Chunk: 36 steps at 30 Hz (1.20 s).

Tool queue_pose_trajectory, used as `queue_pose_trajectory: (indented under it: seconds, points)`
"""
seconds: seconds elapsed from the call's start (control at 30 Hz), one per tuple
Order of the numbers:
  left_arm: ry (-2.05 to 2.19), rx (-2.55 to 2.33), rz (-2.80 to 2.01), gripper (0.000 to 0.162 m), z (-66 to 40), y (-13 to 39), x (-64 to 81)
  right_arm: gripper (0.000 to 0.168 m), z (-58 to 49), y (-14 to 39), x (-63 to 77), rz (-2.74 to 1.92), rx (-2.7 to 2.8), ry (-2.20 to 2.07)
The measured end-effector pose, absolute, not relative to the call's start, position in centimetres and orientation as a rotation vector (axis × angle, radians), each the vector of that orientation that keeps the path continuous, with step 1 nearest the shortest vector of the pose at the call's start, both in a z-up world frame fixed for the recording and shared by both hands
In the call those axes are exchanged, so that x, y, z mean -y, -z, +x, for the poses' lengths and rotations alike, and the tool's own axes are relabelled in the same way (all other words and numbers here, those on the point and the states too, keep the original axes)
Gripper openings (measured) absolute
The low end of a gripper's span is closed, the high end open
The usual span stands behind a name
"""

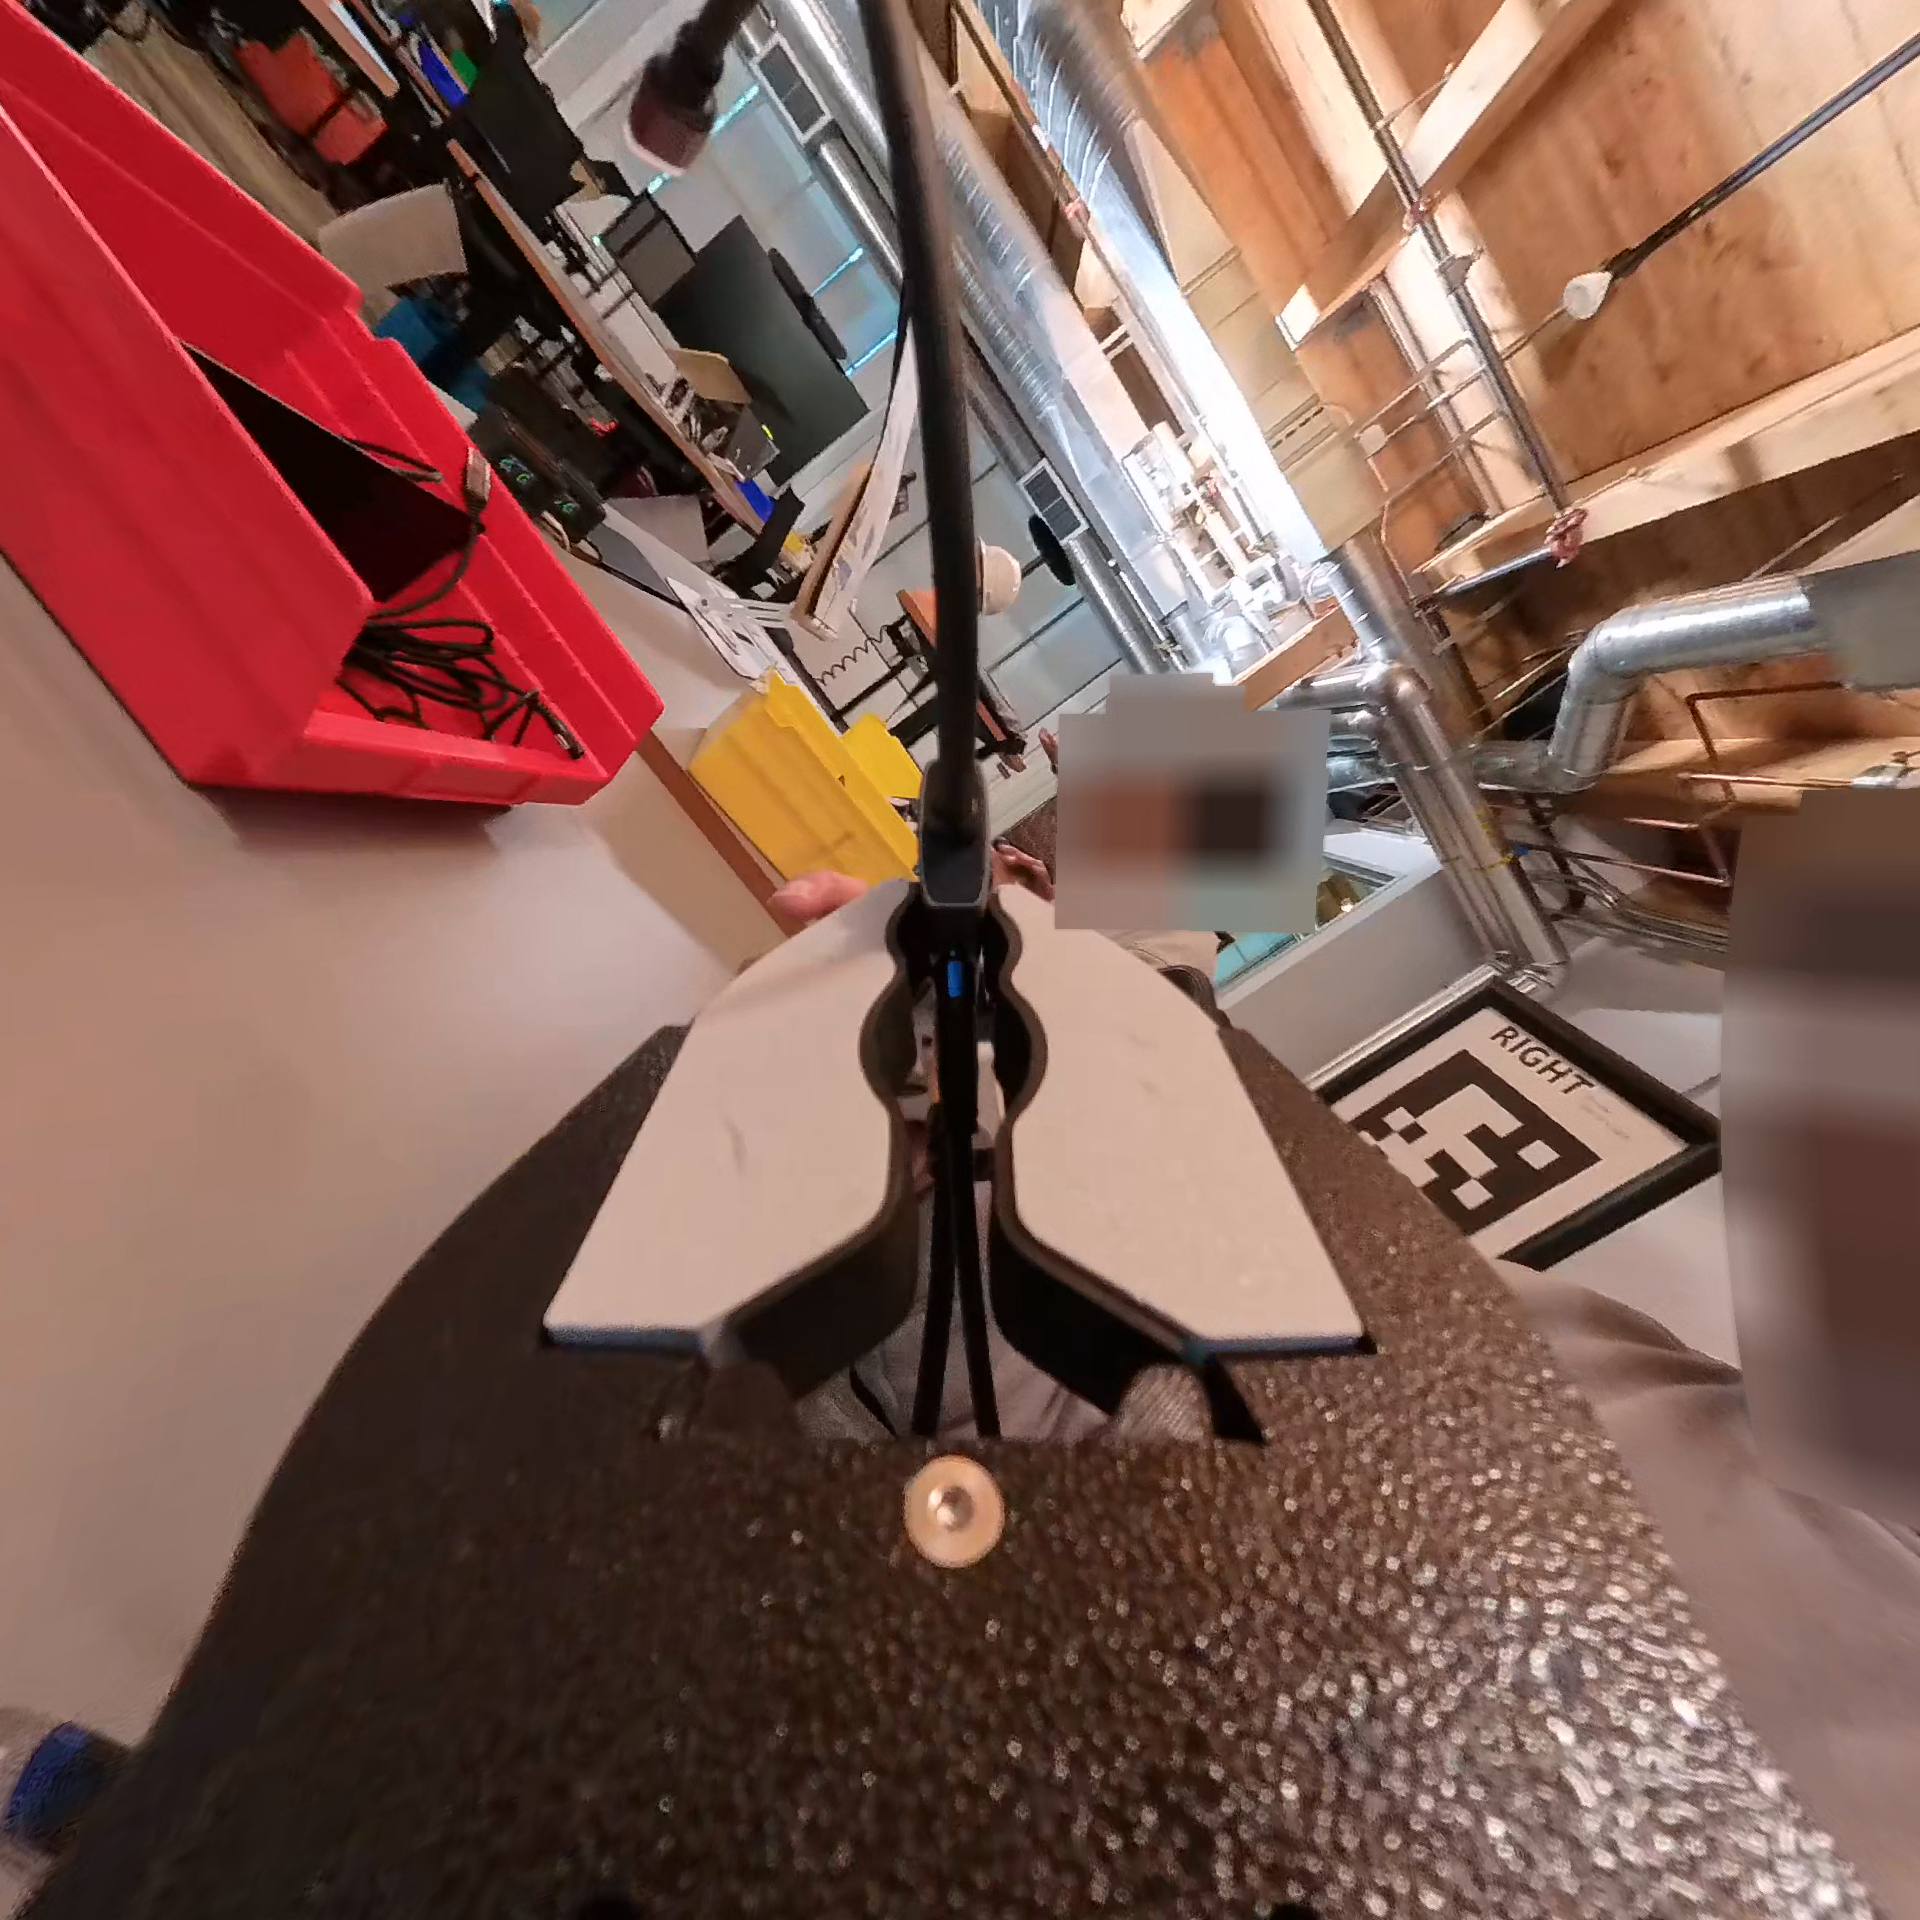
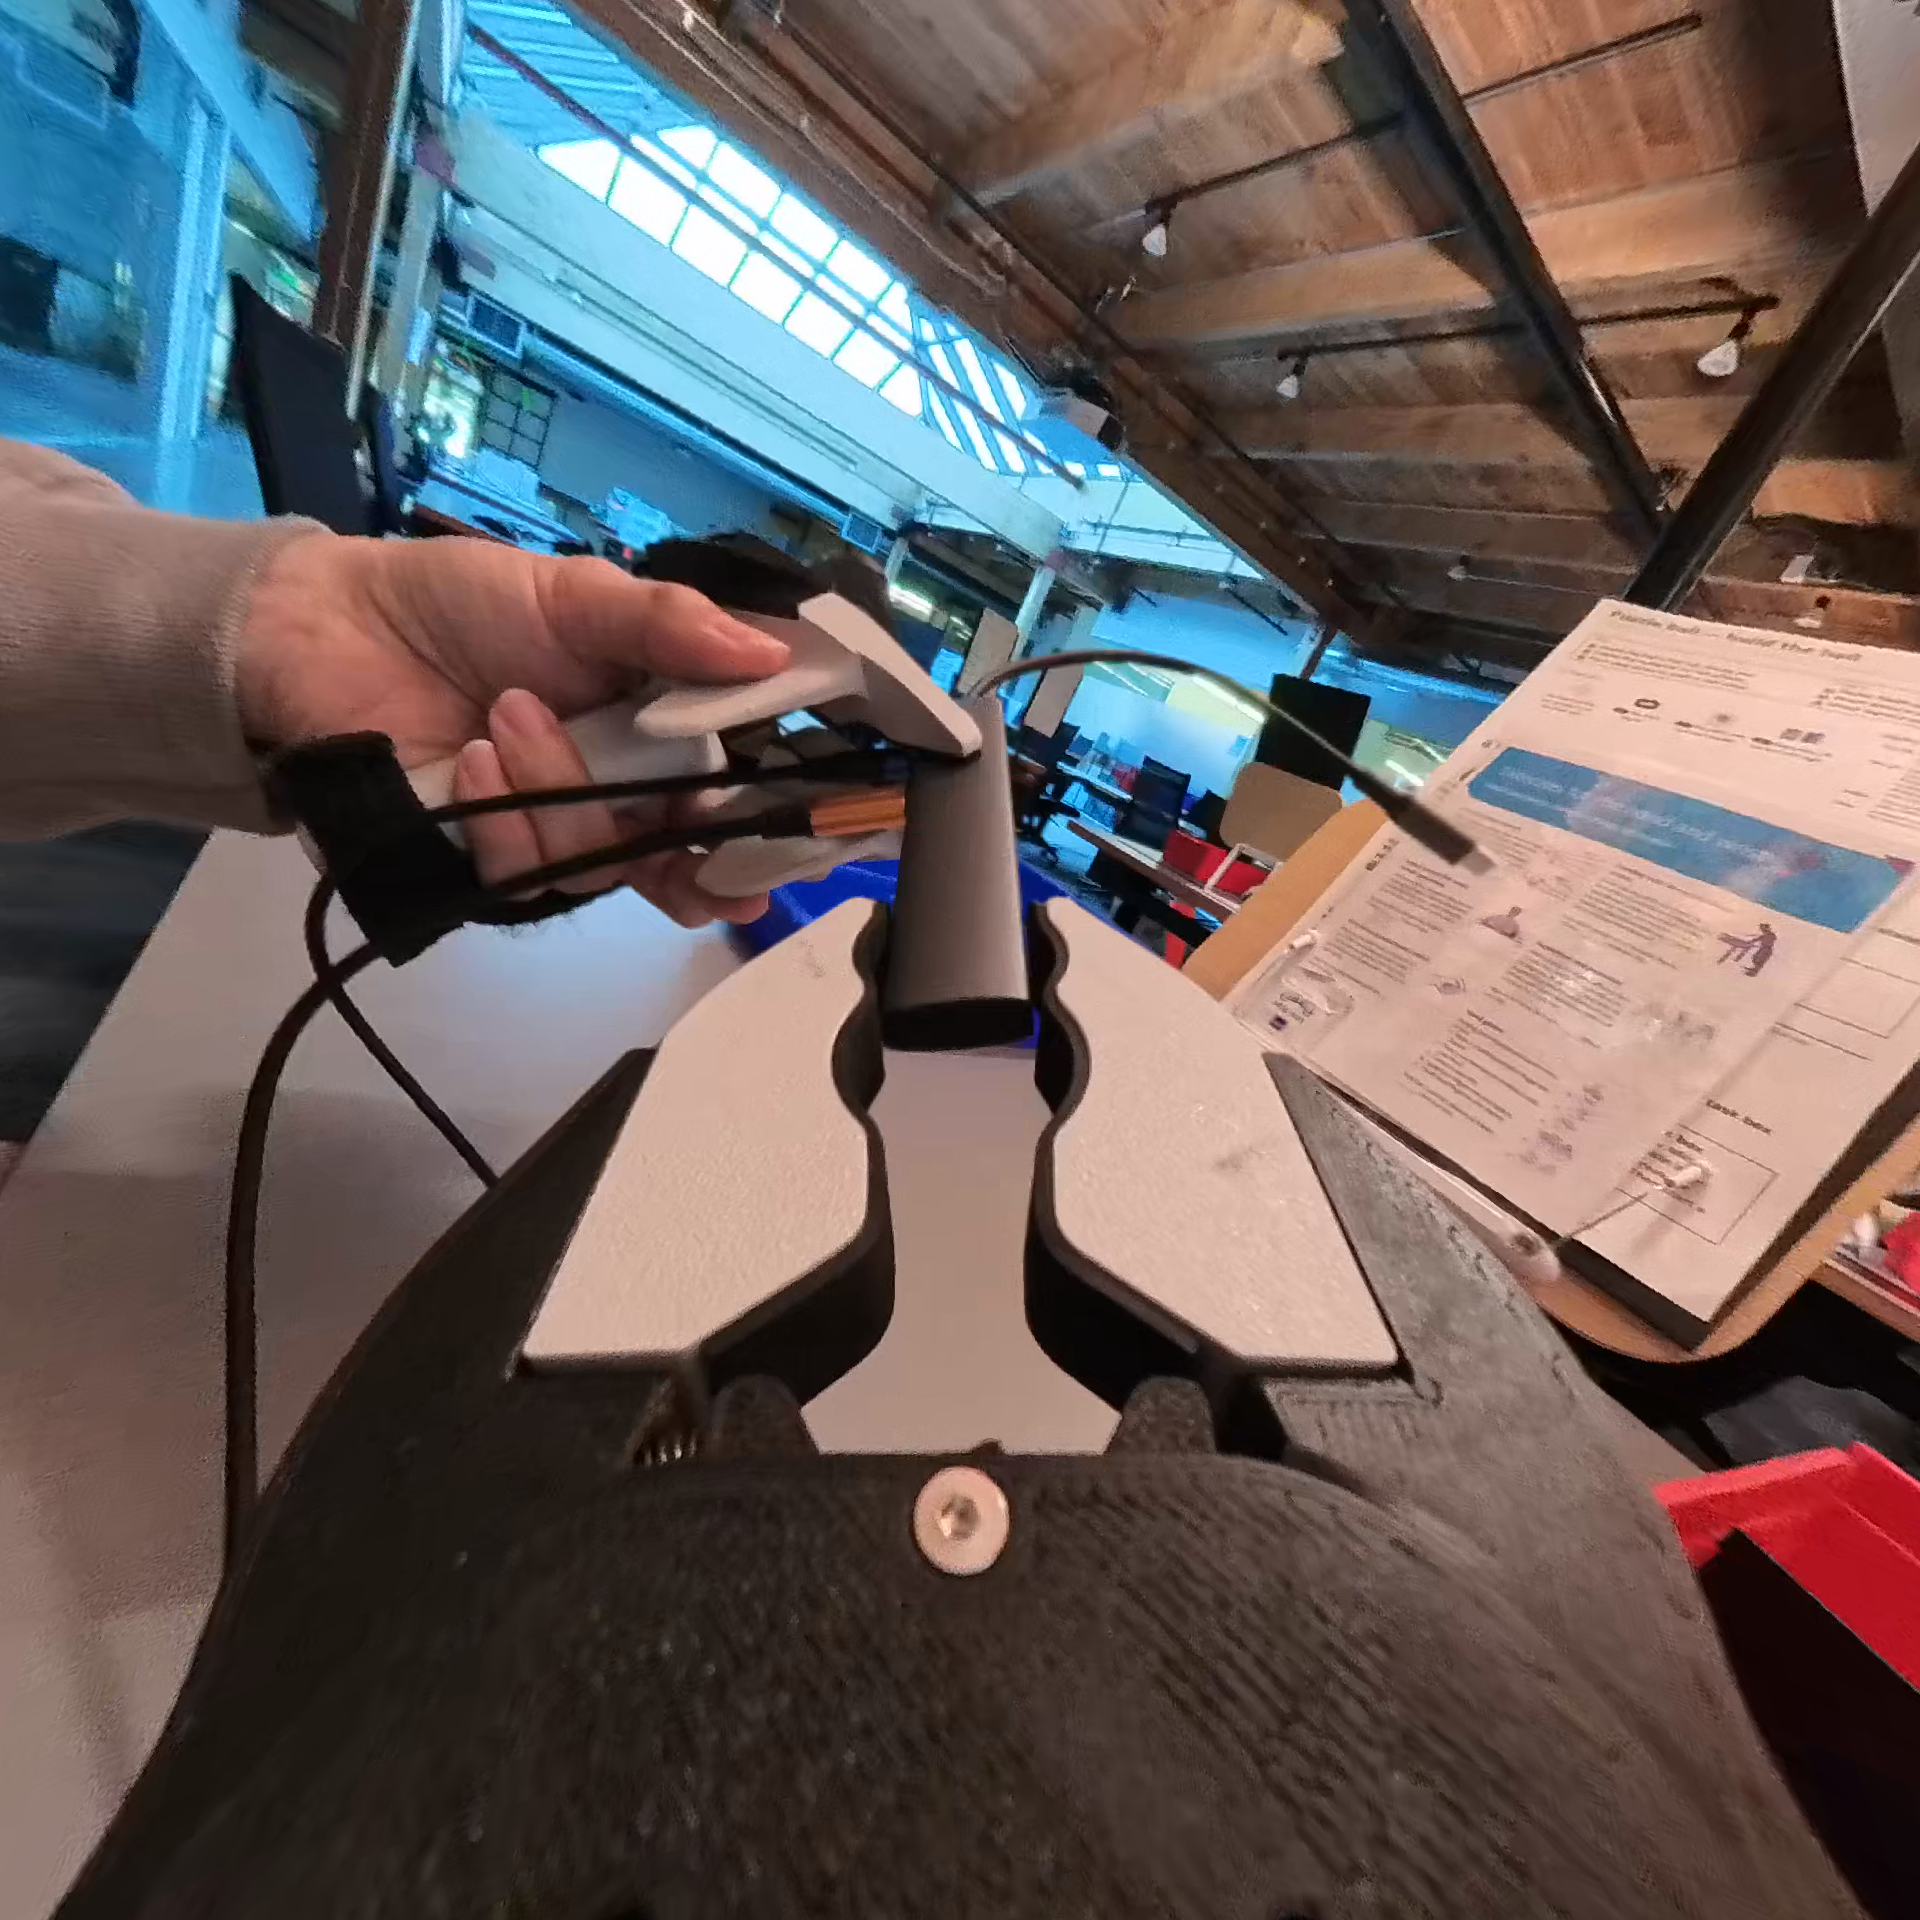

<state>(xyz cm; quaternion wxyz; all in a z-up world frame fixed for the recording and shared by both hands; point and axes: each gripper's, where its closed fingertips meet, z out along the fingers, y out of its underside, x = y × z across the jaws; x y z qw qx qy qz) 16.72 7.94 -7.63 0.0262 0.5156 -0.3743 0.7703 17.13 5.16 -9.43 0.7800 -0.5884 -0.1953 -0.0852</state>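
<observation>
My right gripper (image 2: 956,925) is shut on the lower end of a grey bar-shaped hub (image 2: 954,873) and holds it upright above the table. The hub's own black cable (image 2: 1195,675) arcs to the right and ends in a loose plug (image 2: 1439,831). My left gripper (image 1: 951,920), held by a hand (image 2: 436,665), is shut on thin black cables (image 1: 951,1195) with a blue-tipped plug (image 1: 951,982), at the hub's dark end (image 1: 951,873). In the right wrist view its white fingers (image 2: 894,686) touch the hub's top. The right gripper's marker plate (image 1: 1507,1132) shows at lower right.
A red bin (image 1: 208,468) holding coiled black cables stands on the pale table (image 1: 260,1039), with a yellow bin (image 1: 800,800) beyond the edge. A printed sheet on a tilted board (image 2: 1610,935) stands to the right. A red bin corner (image 2: 1818,1538) and a blue bin (image 2: 810,899) are near. My hands' fingertips stand some 4 cm from each other.
</observation>
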Motion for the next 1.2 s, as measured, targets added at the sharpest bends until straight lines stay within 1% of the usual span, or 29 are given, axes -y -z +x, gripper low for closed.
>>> queue_pose_trajectory:
  seconds: [0.07, 0.23, 0.3, 0.37, 0.53, 0.67, 0.73, 0.77, 0.8, 0.87, 0.9, 0.97, 1.03, 1.1, 1.2]
  points:
    - [-2.364, 1.121, 1.559, 0.009, 16.6, 7.7, -7.6, 0.028, 16.9, 9.9, -5.4, -1.298, 0.434, 0.161]
    - [-2.33, 1.077, 1.568, 0.009, 17.1, 8.6, -7.2, 0.026, 16.9, 10.0, -5.4, -1.288, 0.437, 0.156]
    - [-2.319, 1.064, 1.578, 0.009, 17.3, 9.0, -6.9, 0.029, 17.1, 9.8, -5.3, -1.267, 0.419, 0.174]
    - [-2.314, 1.029, 1.549, 0.009, 17.3, 9.0, -6.4, 0.026, 16.9, 10.5, -5.6, -1.305, 0.44, 0.176]
    - [-2.311, 1.019, 1.58, 0.009, 17.6, 9.5, -6.1, 0.025, 17.5, 10.8, -5.5, -1.313, 0.415, 0.157]
    - [-2.343, 1.11, 1.615, 0.013, 17.9, 9.5, -6.3, 0.024, 17.7, 10.7, -5.6, -1.345, 0.358, 0.097]
    - [-2.365, 1.249, 1.654, 0.02, 18.0, 9.6, -6.5, 0.024, 17.9, 10.5, -5.4, -1.327, 0.322, 0.019]
    - [-2.373, 1.34, 1.682, 0.033, 18.0, 9.7, -6.7, 0.024, 18.2, 10.4, -5.2, -1.317, 0.29, -0.037]
    - [-2.395, 1.438, 1.697, 0.037, 17.9, 9.5, -7.0, 0.024, 18.6, 10.2, -4.9, -1.303, 0.258, -0.092]
    - [-2.489, 1.643, 1.685, 0.036, 17.2, 8.5, -7.9, 0.024, 19.5, 9.7, -4.3, -1.266, 0.199, -0.197]
    - [-2.529, 1.781, 1.682, 0.039, 16.9, 8.1, -8.4, 0.024, 19.7, 9.5, -4.0, -1.251, 0.186, -0.272]
    - [-2.541, 2.142, 1.673, 0.05, 16.2, 7.7, -9.4, 0.024, 19.9, 9.2, -3.5, -1.221, 0.174, -0.385]
    - [-2.435, 2.52, 1.591, 0.052, 15.6, 7.9, -9.6, 0.024, 19.8, 9.7, -3.3, -1.234, 0.19, -0.469]
    - [-2.263, 2.817, 1.505, 0.061, 15.3, 8.6, -9.5, 0.024, 19.8, 10.2, -3.3, -1.233, 0.201, -0.486]
    - [-2.089, 3.073, 1.401, 0.065, 15.1, 9.5, -9.3, 0.024, 19.6, 10.6, -3.4, -1.225, 0.208, -0.504]
